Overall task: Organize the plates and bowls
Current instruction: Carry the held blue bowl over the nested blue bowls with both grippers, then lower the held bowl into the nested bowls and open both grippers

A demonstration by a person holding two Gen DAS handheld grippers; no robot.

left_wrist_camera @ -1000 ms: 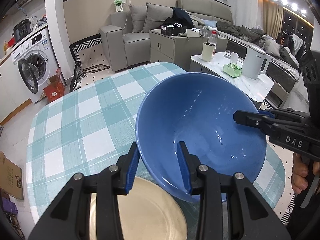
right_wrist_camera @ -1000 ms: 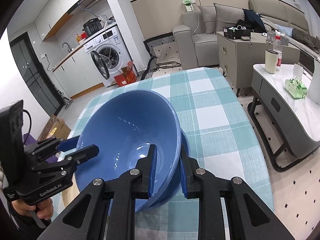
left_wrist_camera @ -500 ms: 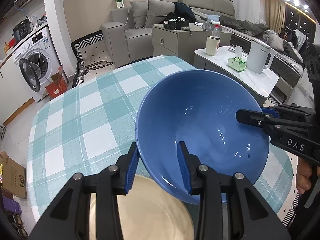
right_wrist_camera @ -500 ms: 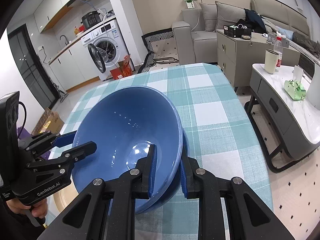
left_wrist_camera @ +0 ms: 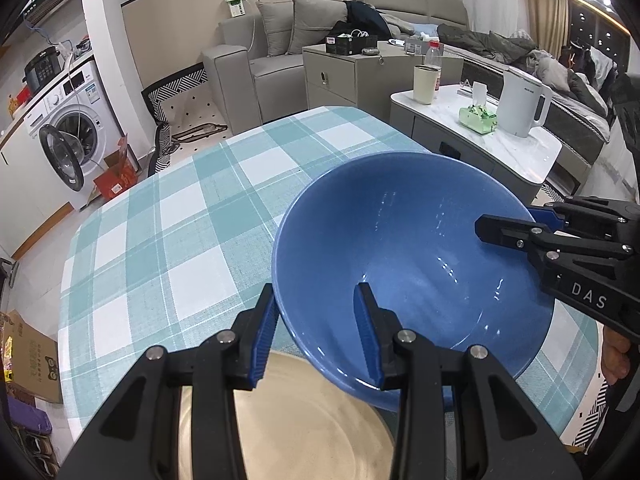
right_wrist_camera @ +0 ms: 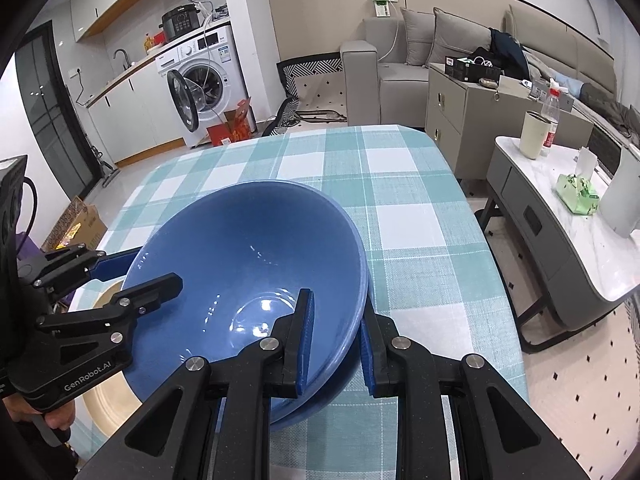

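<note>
Around the table: a washing machine [right_wrist_camera: 204,80] with its door hanging open stands behind, a grey sofa [left_wrist_camera: 276,52] is further back, and a marble side table [left_wrist_camera: 500,140] to the right carries a white kettle [left_wrist_camera: 520,104], a cream cup [left_wrist_camera: 425,84] and a green tissue pack [left_wrist_camera: 478,119].
Left gripper [left_wrist_camera: 316,320]: clenched on the near rim of the blue bowl [left_wrist_camera: 400,240], one finger inside, one outside.
Right gripper [right_wrist_camera: 336,340]: clamped on the opposite rim.
Blue bowl: tilted over the checked tablecloth [left_wrist_camera: 180,220], held between both grippers.
In the bowl: nothing but glare.
Left view only: the beige plate [left_wrist_camera: 288,424] lies largely bare under the gripper and the bowl's edge.
Right view only: a second blue rim [right_wrist_camera: 340,388] shows just beneath the bowl, so two may be nested; I cannot tell for sure.
In the way: the bowl hides the tablecloth beneath it.
</note>
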